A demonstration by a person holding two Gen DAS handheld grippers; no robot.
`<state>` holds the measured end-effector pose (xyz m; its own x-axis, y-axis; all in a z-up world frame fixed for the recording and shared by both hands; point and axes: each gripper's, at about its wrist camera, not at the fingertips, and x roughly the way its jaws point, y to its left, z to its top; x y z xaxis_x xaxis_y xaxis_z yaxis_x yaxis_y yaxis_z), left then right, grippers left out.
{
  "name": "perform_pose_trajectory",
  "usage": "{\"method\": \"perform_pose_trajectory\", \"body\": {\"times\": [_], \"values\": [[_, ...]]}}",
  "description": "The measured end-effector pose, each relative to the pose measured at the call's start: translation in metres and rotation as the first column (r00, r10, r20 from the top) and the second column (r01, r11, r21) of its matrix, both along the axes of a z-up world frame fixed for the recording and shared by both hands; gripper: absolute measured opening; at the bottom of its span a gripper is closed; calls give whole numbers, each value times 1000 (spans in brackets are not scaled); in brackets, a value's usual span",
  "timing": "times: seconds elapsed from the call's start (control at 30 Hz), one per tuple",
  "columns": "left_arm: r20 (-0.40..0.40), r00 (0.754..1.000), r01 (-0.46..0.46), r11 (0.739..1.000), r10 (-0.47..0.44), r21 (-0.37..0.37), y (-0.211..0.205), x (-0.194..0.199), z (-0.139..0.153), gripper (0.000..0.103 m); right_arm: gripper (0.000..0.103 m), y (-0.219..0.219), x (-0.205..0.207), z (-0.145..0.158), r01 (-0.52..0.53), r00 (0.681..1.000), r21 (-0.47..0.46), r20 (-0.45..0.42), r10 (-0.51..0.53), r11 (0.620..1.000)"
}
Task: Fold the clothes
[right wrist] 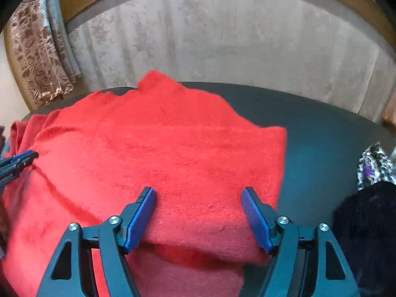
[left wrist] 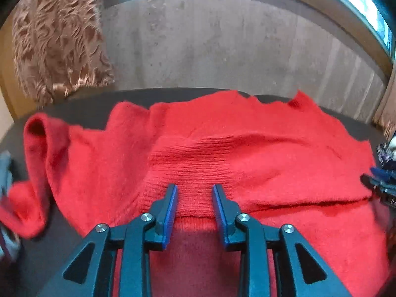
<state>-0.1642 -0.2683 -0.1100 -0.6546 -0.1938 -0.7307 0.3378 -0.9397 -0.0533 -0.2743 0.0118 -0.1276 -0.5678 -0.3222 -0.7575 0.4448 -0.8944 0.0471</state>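
Observation:
A red knit sweater point(left wrist: 247, 148) lies spread on the dark table point(left wrist: 86, 109), its near part folded over onto itself. My left gripper point(left wrist: 195, 188) hovers over the ribbed band at the folded edge. Its jaws stand apart and the blue pads do not press the knit. In the right wrist view the same sweater point(right wrist: 160, 136) fills the left and middle. My right gripper point(right wrist: 199, 190) stands wide open over the folded near edge, gripping nothing. The left gripper's tip point(right wrist: 19, 160) shows at the left edge of that view. One sleeve point(left wrist: 37, 160) trails off to the left.
A patterned brown curtain point(left wrist: 54, 44) hangs at the back left before a concrete wall point(left wrist: 222, 44). A black garment point(right wrist: 366, 222) and a patterned cloth point(right wrist: 376, 165) lie at the table's right. Bare dark table point(right wrist: 309, 128) lies right of the sweater. Grey-blue fabric point(left wrist: 6, 173) sits at the far left.

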Motion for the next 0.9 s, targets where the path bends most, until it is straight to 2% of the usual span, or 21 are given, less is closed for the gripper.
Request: {"method": "perform_pose_trajectory", "body": {"times": [0.37, 0.4, 0.43, 0.47, 0.53, 0.57, 0.63, 0.7, 0.8, 0.87, 0.9], "values": [[-1, 1000, -22, 1000, 22, -1, 7, 7, -5, 29, 82, 1, 1, -3, -21, 1000, 19, 6, 21, 1000], [4, 1000, -21, 1000, 21, 8, 6, 6, -4, 29, 86, 0, -1, -3, -38, 999, 9, 24, 37, 999], [-4, 1000, -31, 999, 31, 29, 2, 7, -1, 29, 97, -1, -4, -3, -56, 998, -1, 42, 56, 998], [-16, 999, -46, 998, 46, 53, -1, 8, 2, 29, 103, -5, -6, -3, -83, 995, 12, 62, 83, 996], [-59, 996, -65, 995, 70, 73, -5, 13, 9, 29, 103, -13, -9, -1, -122, 989, 71, 96, 115, 990], [-83, 994, -68, 995, 75, 78, -6, 15, 13, 29, 103, -19, -11, 3, -112, 988, 97, 118, 100, 989], [-72, 996, -53, 996, 58, 69, -6, 6, 13, 30, 103, -26, -15, 17, -53, 994, 118, 102, 41, 992], [6, 999, -45, 998, 45, 38, -3, -8, -4, 30, 103, -38, -13, 35, -49, 998, 65, 52, 46, 997], [0, 999, -47, 999, 47, 17, -2, -8, -10, 31, 103, -72, -13, 44, -104, 994, 5, 44, 104, 995], [-11, 999, -47, 998, 47, 46, -7, -5, -9, 31, 103, -93, -13, 32, -135, 988, -8, 70, 136, 991], [-23, 998, -49, 994, 51, 93, -13, 0, -8, 31, 103, -101, -13, 21, -140, 987, 2, 83, 140, 990]]}}
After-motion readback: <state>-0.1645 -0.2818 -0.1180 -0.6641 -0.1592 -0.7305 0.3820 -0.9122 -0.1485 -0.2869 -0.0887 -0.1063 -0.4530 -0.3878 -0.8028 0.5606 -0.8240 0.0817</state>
